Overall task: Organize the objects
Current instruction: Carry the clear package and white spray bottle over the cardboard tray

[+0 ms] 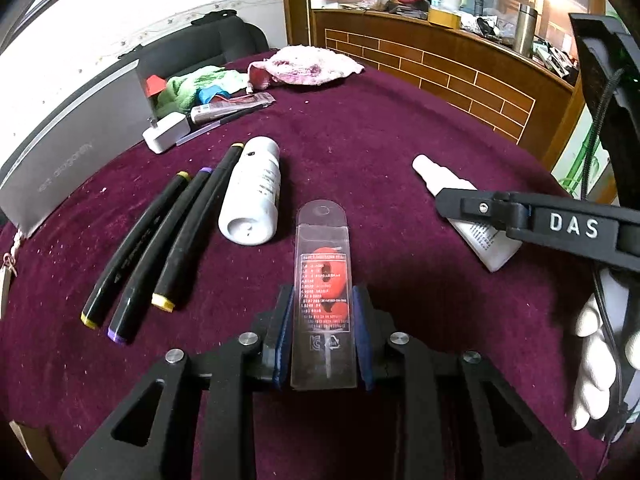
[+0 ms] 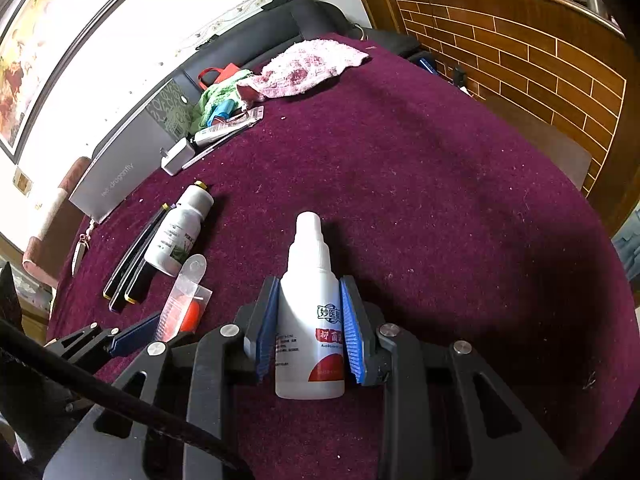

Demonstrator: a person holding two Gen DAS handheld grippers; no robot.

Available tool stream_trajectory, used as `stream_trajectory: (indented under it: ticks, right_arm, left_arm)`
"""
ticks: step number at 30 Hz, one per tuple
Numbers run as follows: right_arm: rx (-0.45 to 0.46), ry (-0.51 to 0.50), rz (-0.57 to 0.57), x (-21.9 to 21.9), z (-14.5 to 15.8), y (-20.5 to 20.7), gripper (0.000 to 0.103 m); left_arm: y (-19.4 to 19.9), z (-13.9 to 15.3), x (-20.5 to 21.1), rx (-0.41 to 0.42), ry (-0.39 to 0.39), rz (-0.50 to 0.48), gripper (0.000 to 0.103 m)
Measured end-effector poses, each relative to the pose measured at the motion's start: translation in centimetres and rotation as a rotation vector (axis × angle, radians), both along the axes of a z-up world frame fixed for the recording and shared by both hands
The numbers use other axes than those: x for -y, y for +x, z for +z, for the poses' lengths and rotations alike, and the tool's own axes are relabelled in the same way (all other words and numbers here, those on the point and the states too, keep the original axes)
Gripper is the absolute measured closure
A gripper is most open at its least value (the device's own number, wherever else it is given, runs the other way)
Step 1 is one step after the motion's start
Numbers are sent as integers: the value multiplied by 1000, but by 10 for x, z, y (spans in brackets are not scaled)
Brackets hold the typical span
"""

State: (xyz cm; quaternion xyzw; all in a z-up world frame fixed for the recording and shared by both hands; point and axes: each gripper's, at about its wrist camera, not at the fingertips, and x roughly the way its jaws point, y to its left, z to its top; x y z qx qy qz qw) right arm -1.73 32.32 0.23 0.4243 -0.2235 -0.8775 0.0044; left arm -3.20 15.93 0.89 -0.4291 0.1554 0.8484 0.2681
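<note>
Bottom centre: left gripper [image 1: 323,334] clamps clear blister pack [image 1: 323,280]; light, slick, bendy, hold its stiff lower edges. Right gripper [image 2: 310,330] clenched on spray bottle [image 2: 310,320], rigid, smooth. Farther, upper left: markers [image 1: 160,236], white bottle [image 1: 252,192].

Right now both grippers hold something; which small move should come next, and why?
Probably lift the left gripper a little, then carry its clear plastic packet with the red piece beside the lying white bottle and three black markers, since the pads already press on it.
</note>
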Motion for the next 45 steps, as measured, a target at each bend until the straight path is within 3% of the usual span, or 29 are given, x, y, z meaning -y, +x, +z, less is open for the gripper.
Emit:
stream_trajectory:
  ticks: [5, 9, 12, 14, 15, 16, 23, 35, 45]
  right_arm:
    - [-3, 2, 3, 0, 0, 0, 75]
    - [-15, 23, 25, 6, 2, 0, 63]
    - [-30, 79, 40, 13, 3, 1, 62]
    - [-35, 102, 43, 16, 3, 2, 64]
    - [-35, 111, 40, 16, 3, 3, 74]
    - [-33, 112, 37, 16, 2, 3, 76]
    - [-22, 115, 43, 19, 3, 6, 76]
    - [-19, -193, 144, 53, 35, 71, 76]
    - [-36, -274, 383, 178, 69, 76, 76]
  left_arm:
    - [15, 10, 19, 3, 38, 28, 80]
    - [34, 26, 41, -24, 53, 68, 80]
    - [51, 38, 60, -54, 54, 98, 80]
    - [64, 45, 74, -73, 56, 120, 80]
    - [71, 50, 83, -87, 55, 134, 80]
    - [75, 52, 88, -95, 57, 142, 80]
    - [110, 74, 149, -131, 93, 238, 80]
    - [149, 82, 260, -150, 207, 421, 80]
    - [165, 76, 358, -164, 255, 620, 80]
